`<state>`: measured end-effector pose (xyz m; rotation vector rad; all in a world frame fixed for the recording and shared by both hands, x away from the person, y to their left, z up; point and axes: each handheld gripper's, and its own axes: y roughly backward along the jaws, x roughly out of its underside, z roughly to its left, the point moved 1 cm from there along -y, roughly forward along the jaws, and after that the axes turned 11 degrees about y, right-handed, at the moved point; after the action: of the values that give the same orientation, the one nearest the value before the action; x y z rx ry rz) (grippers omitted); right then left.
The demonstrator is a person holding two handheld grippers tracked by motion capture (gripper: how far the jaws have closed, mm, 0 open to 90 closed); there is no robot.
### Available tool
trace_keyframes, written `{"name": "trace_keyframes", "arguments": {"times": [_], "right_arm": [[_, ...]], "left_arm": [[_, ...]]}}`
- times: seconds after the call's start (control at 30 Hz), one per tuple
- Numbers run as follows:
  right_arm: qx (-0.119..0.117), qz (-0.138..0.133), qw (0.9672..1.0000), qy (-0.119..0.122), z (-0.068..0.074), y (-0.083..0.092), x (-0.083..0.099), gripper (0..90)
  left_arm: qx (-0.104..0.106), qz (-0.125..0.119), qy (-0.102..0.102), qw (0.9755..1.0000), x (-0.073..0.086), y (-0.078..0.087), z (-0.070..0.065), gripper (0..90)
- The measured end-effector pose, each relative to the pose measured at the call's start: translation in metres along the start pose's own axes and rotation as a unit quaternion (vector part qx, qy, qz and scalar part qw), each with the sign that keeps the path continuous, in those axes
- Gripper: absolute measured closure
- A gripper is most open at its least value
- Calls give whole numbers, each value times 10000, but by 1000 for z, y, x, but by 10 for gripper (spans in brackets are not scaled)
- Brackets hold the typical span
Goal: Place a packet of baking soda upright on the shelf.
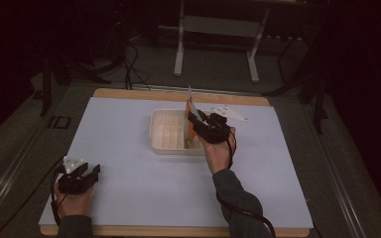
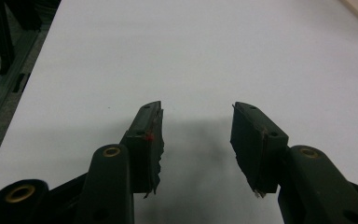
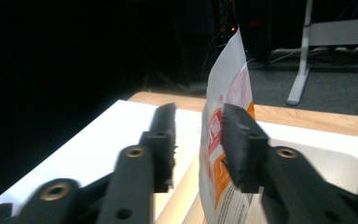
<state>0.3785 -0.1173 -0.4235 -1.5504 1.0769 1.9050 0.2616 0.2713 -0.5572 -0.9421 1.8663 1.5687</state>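
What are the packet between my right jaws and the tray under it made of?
Packet: thin glossy printed film, probably plastic or foil laminate; it stands edge-on and curves.
Tray: likely moulded plastic, cream, matte-looking, with rounded corners and ribbed compartments.

The tall white and orange printed packet is cut off at six o'clock in the right gripper view, its print too blurred to read, and its lower part sits hidden inside the shallow white plastic tray in the high view.
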Motion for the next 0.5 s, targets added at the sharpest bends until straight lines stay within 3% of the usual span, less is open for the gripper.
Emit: {"name": "trace_keyframes", "arguments": {"times": [0.13,0.37,0.5], "right_arm": [[-197,420,9987,220,-1,-1,-3,542],[-377,680,9945,701,2,11,-6,468],[-490,813,9924,782,3,18,-7,447]], "left_arm": [[1,-2,10,10000,0,0,0,533],[4,-10,24,10000,0,0,0,532],[3,-14,36,10000,0,0,0,532]]}}
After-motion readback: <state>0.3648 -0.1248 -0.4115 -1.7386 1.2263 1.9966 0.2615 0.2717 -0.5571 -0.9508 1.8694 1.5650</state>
